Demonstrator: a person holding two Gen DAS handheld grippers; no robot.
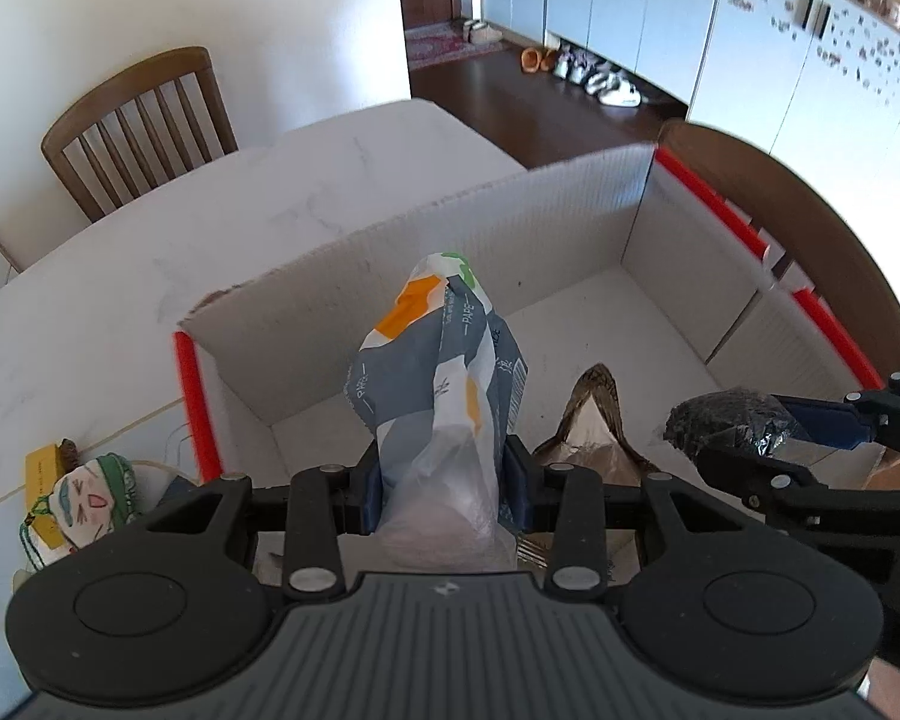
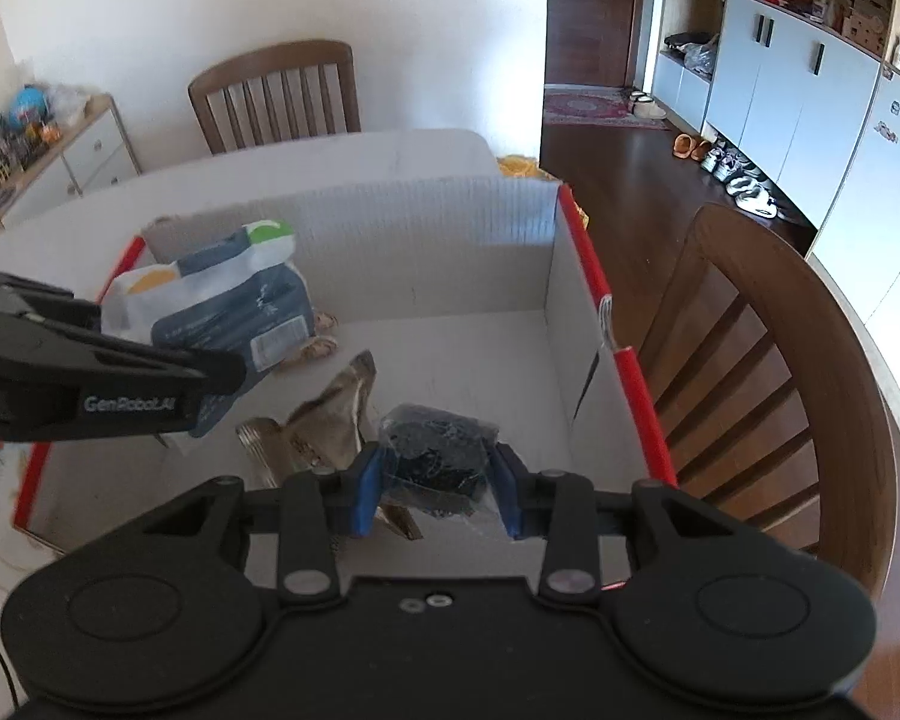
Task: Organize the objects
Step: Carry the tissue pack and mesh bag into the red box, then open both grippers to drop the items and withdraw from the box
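A white marble-look table (image 1: 120,276) carries a large white corrugated box (image 1: 498,222) with red-taped corners, open at the top and taking up most of both views. Wooden chairs stand at the far side (image 2: 276,93) and at the right (image 2: 768,360). The box floor is mostly bare; one crumpled brownish paper-and-film wrapper (image 2: 336,414) already lies near its front edge.

The left gripper (image 1: 444,480) is clamped narrow on a grey, white and orange printed paper pack (image 1: 444,372), gripping its clear plastic lower end so that the pack stands up between the blue pads, held over the box's near left part. The right gripper (image 2: 435,489) is closed on a small dark bundle wrapped in clear film (image 2: 435,450), held above the front of the box, just beside the brownish wrapper.

The step in hand looks like the drop-off — both items have been carried over the box and neither yet rests on its floor. The next move calls for lowering each one onto bare floor, the pack toward the left and back, the bundle to the right of the wrapper, then spreading the jaws and lifting clear without dragging the loose plastic.

Outside the box, by its left corner, a small patterned cloth pouch (image 1: 93,501) and a yellow carton (image 1: 45,465) lie on the table, probably still to be collected.
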